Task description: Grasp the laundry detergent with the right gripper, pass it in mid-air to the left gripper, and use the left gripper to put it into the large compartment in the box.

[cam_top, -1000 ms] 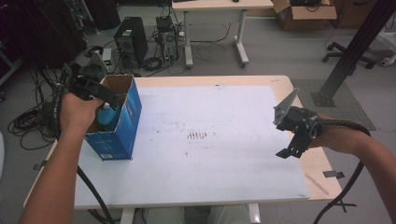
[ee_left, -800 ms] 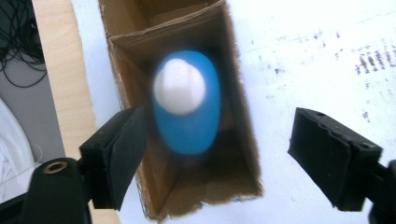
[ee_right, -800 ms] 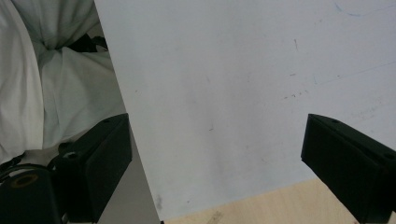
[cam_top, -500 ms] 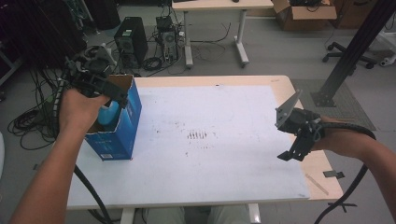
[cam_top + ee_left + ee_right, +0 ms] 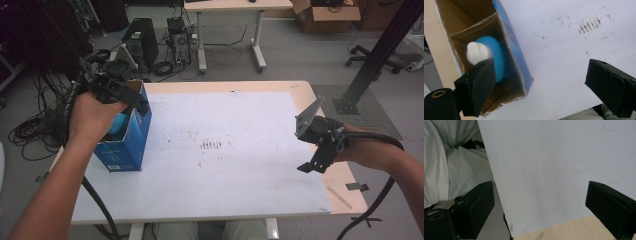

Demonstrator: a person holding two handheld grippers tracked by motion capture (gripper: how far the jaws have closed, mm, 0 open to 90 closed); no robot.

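An open blue cardboard box [image 5: 127, 142] stands at the left of the white sheet [image 5: 225, 165]. Inside it lies a blue object with a white end [image 5: 490, 53], also seen in the high view [image 5: 118, 123]. My left gripper [image 5: 132, 100] hovers just above the box's open top. Its jaws [image 5: 544, 85] have just been opening and stand wide, with nothing between them. My right gripper [image 5: 312, 157] hangs open over the sheet's near right corner [image 5: 541, 210], holding nothing.
The wooden table [image 5: 345, 187] shows bare wood past the sheet's right edge. Behind the table, computer towers [image 5: 137, 40] and cables lie on the floor. A black metal post [image 5: 380, 55] stands at the right. White clothing [image 5: 451, 165] lies below the table's near edge.
My left gripper has lifted out of the box and drawn back a little, its jaws opening; the blue and white object stays in the box. The right gripper has kept still.
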